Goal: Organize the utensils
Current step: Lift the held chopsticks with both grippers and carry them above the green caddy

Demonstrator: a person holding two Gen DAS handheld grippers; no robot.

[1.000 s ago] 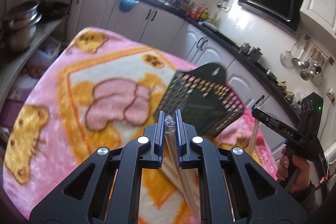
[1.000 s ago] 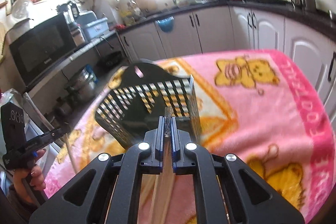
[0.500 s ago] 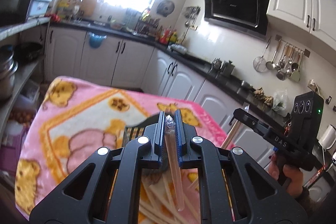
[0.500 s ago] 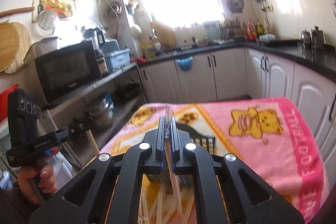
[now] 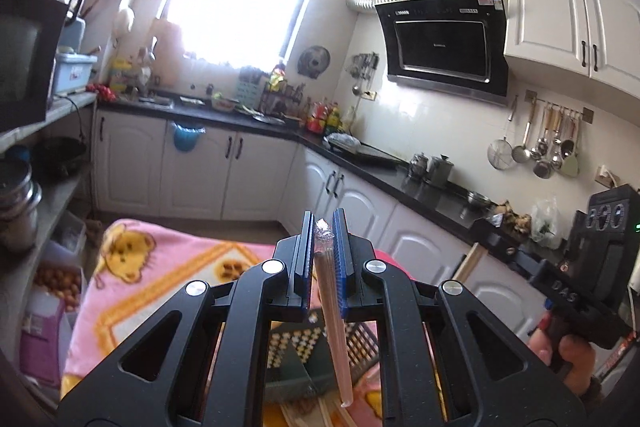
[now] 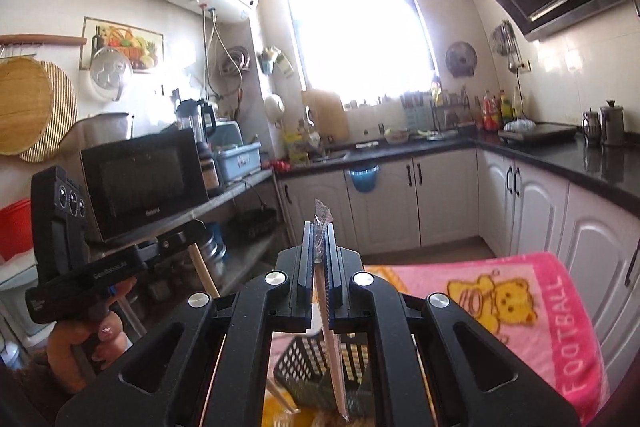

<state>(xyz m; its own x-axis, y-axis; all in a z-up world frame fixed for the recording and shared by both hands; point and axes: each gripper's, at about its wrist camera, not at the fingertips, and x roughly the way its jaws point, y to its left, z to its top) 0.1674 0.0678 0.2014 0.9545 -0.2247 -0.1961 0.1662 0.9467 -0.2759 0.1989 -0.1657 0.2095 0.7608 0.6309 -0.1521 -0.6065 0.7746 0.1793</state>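
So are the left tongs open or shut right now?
Shut: the left tongs are clamped on a plastic-wrapped chopstick pair that hangs below.

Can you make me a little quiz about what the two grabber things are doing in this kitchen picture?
1. True or false: the left gripper is open and holds nothing.
2. What lies under both grippers on the pink blanket? A) a black mesh basket B) a frying pan C) a teapot
3. Fill in: the right gripper is shut on a pair of wrapped ____.

Key
1. False. It is shut on wrapped chopsticks that hang down from its jaws.
2. A, the black mesh basket.
3. Chopsticks: a plastic-wrapped pair pokes out above the jaws and hangs below them.
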